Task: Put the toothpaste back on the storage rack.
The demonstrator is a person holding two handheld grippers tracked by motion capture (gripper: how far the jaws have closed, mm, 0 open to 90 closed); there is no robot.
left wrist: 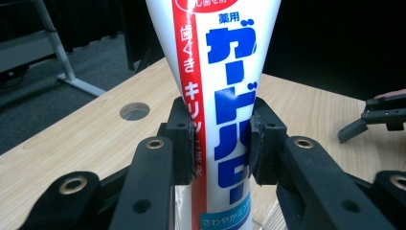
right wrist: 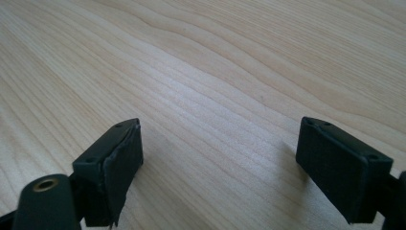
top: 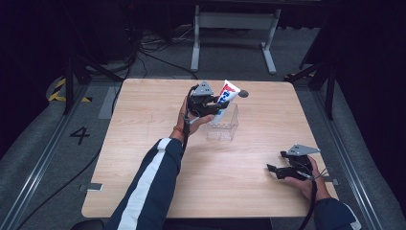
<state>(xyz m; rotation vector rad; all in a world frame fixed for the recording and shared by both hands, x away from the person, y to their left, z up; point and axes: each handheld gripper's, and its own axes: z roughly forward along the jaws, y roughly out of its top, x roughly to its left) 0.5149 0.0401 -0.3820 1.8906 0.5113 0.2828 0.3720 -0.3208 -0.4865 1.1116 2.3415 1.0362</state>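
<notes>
Left gripper view: toothpaste tube clamped upright between left gripper pads; right gripper spread wide over table.

Light wood-grain tabletop, squarish with rounded corners, stood on grey floor. A round hole was cut through its far edge. One clear plastic box sat directly on it, a bit beyond centre. Rest of the surface was bare grain. A black "4" was marked on the floor left of the tabletop.
</notes>
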